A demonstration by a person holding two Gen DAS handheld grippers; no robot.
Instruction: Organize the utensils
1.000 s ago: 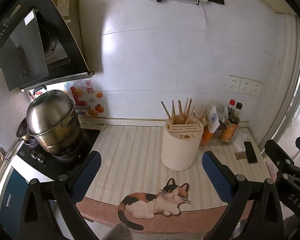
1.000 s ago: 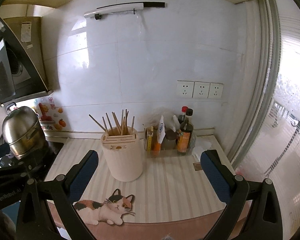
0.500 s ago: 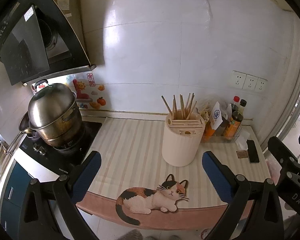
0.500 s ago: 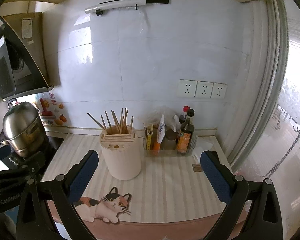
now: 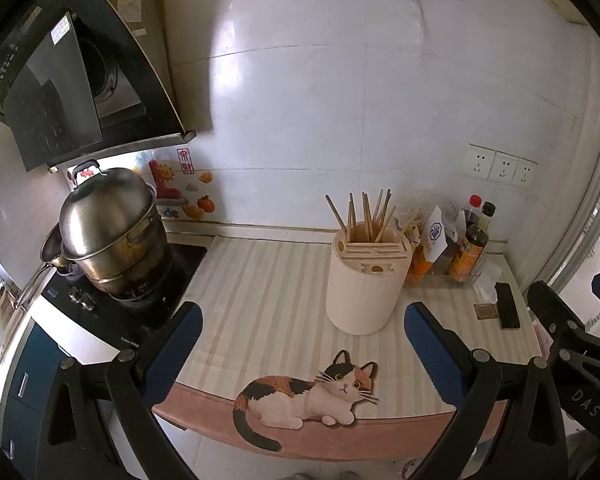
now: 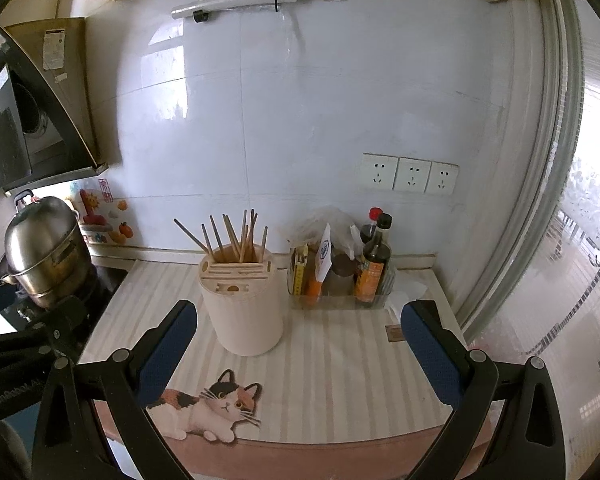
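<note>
A cream round utensil holder (image 5: 366,280) stands on the striped counter mat, with several wooden chopsticks (image 5: 366,216) upright in its back half and empty slots in front. It also shows in the right wrist view (image 6: 242,304) with its chopsticks (image 6: 236,236). My left gripper (image 5: 302,344) is open and empty, in front of the counter edge, well short of the holder. My right gripper (image 6: 298,344) is open and empty too, at a similar distance. The right gripper's frame shows at the right edge of the left wrist view (image 5: 572,332).
A steel pot (image 5: 112,224) sits on the black stove at left. A clear tray of sauce bottles (image 6: 360,268) stands right of the holder. A dark phone (image 5: 507,310) lies at the right. A cat picture (image 5: 312,396) decorates the mat's front edge.
Both grippers have pulled back and risen a little, so the counter and holder sit slightly farther away and lower. Nothing on the counter has moved.
</note>
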